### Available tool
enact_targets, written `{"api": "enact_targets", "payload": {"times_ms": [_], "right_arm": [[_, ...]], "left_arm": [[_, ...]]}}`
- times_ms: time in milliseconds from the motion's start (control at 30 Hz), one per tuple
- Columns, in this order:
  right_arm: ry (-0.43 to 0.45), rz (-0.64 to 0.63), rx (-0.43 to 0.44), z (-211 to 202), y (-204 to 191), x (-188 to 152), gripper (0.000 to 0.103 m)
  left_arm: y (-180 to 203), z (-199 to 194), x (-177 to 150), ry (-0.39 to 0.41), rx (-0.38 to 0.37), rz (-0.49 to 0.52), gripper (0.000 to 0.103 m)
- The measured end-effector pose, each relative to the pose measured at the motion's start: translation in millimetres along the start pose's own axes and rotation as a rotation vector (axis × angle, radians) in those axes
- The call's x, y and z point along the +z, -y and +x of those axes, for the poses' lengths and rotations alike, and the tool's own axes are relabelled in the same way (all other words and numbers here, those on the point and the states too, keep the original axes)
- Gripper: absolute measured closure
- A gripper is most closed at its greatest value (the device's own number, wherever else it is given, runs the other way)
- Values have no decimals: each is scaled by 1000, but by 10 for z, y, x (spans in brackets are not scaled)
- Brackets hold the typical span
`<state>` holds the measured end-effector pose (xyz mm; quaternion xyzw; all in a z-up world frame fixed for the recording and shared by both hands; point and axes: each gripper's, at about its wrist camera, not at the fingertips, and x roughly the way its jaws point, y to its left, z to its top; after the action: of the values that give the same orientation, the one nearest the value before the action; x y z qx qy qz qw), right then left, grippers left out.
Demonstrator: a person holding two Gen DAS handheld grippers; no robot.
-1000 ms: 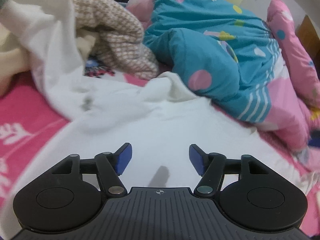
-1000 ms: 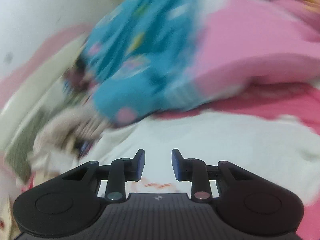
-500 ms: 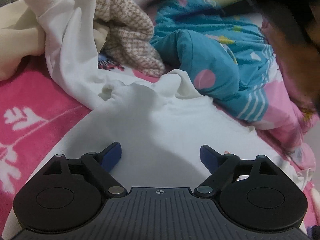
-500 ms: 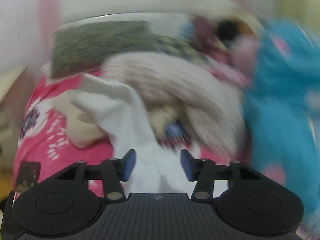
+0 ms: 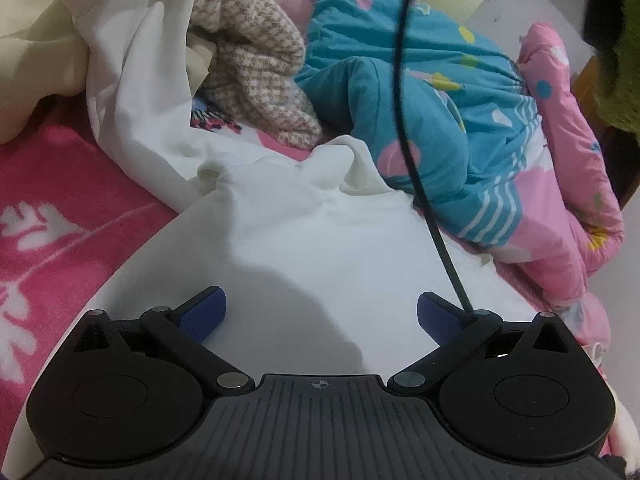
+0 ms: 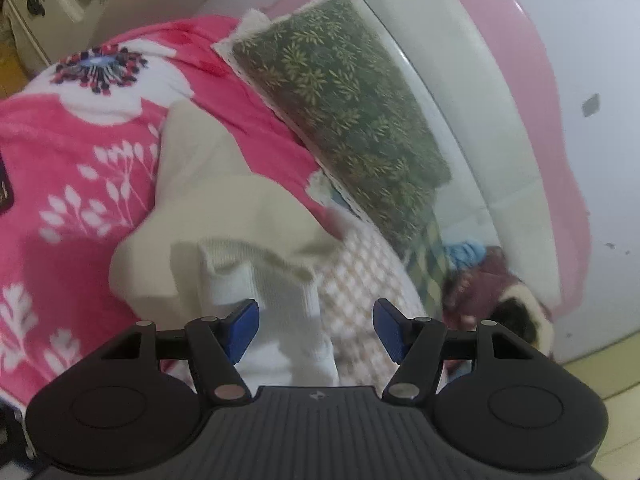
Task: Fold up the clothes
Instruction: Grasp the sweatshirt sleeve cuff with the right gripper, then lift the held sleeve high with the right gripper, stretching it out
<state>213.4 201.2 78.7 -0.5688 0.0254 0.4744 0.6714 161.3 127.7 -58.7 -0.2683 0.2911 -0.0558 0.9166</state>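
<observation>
Blocking the top right corner of the left wrist view is a dark blurred shape w/ a green sleeve (image 5: 618,60), too close to make out; a black cable (image 5: 404,120) drops from it across the blue quilt (image 5: 420,100) to the claw's right finger. A person lying under the quilt at the far end of the bed shows only as dark hair. The white garment (image 5: 300,248) lies spread on the pink blanket (image 5: 60,184); its near edge is hidden under the left claw (image 5: 320,316), & one part rises out of frame at top left, over the checked knit (image 5: 248,52).

Left claw: released, jaws wide apart, nothing btwn them, hovering over the garment's flat part; contact w/ cloth can't be told.

Right wrist view is soft, esp. lower right, where a dark red & white bundle is unreadable. Right claw (image 6: 316,330): also released, jaws apart, w/ a ribbed white cuff (image 6: 280,304) btwn them, nearer the left finger; touching or not can't be told. Behind it lie a cream garment (image 6: 208,200) & a green leaf-print pillow (image 6: 340,100).
</observation>
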Motion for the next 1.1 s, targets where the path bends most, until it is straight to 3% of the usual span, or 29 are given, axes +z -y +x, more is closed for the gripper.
{"api": "enact_targets", "payload": {"times_ms": [33,67,100,267,400,533,600,833,967,1100], "right_arm": [[3,6,19,46,3,23,51],[0,16,43,105,16,46,71],[-11,30,55,139,13,57,100],[-8,189,-70,-159,269,-130,101],[-14,401,-221,-712,719,-456,101],[39,595,-410,-1373,1061,-814,101],[75,706,-461,-1643,1226,-951,101],[187,1020,-519,-2266,1708,-1213,101],[211,973,-583,-2371,1794,-1095,101],[262,853,-566,-2224,1806,-825,101]], "left_arm": [[1,0,-2,1,0,3,0],[6,5,-7,3,1,8,0],[11,7,-13,4,3,14,0],[27,24,-32,17,7,29,0],[21,28,-36,24,4,30,0],[34,30,-45,28,12,39,0],[45,31,-51,30,17,46,0],[65,43,-60,34,28,55,0],[71,47,-74,35,31,59,0],[80,41,-86,37,38,64,0]]}}
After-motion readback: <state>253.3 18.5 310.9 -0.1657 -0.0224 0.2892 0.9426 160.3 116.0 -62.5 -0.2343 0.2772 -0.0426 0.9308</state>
